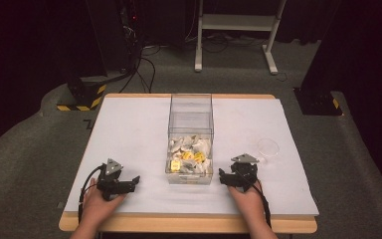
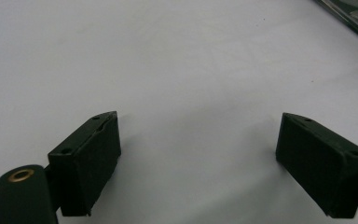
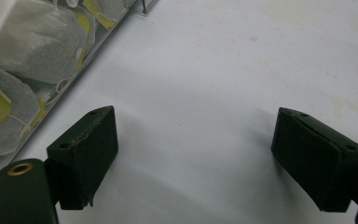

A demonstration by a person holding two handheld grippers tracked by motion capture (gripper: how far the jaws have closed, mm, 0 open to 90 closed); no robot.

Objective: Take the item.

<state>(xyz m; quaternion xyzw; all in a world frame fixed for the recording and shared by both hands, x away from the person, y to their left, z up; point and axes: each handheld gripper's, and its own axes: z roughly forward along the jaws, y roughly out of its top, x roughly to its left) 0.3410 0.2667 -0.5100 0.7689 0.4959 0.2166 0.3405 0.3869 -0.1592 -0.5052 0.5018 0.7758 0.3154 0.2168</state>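
Hands are resting at the desk's [image 1: 129, 124] near edge, each holding a gripper beside a clear plastic box [image 1: 190, 119] standing mid-desk. Inside the box, tea bags [image 1: 191, 154] with yellow tags are lying piled at its near end. The left gripper [image 1: 134, 180] is sitting toward the near-left corner, jaws spread wide over bare white surface and gripping nothing. The right gripper [image 1: 221, 175] is lying just beside the box's near-right corner, jaws likewise standing wide apart and empty. A small clear dish [image 1: 268, 147] is sitting near the desk's right edge.
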